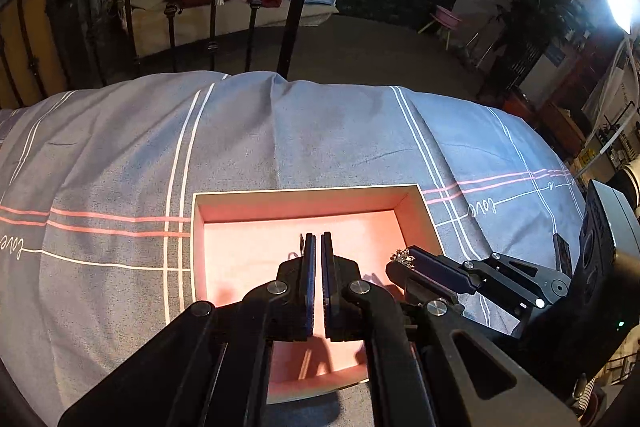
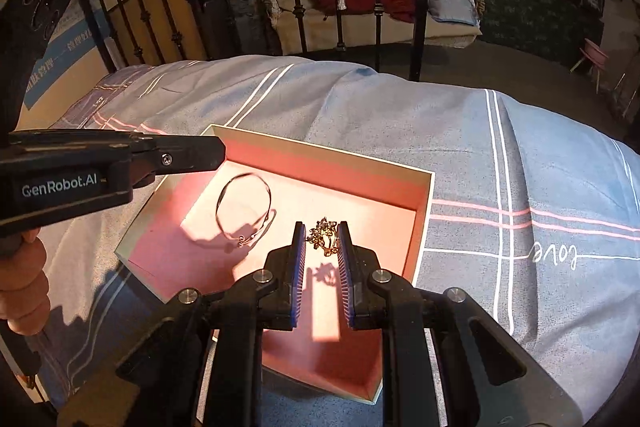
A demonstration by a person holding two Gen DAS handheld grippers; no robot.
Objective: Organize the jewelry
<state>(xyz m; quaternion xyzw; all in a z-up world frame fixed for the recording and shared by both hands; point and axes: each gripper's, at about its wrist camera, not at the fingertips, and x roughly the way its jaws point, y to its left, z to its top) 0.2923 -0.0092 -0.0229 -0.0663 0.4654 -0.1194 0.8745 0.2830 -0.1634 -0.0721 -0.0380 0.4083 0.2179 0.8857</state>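
An open pink-lined box [image 1: 298, 197] [image 2: 424, 203] lies on the bed. My left gripper [image 1: 318, 239] is over it, fingers nearly together with a narrow gap; a thin dark piece [image 1: 301, 241] sticks up by the left fingertip. In the right wrist view a thin silver bangle [image 2: 244, 211] hangs from the left gripper's tip [image 2: 208, 153] down to the box floor. My right gripper [image 2: 321, 227] holds a gold sparkly jewelry piece [image 2: 323, 233] between its fingers above the box. That piece also shows in the left wrist view [image 1: 402, 255] at the right gripper's tip.
The bed is covered by a grey-blue striped sheet [image 1: 320, 131] with "love" lettering [image 2: 554, 253]. A black iron bed frame [image 1: 256, 7] stands at the far edge. A person's hand [image 2: 20, 283] holds the left gripper's handle.
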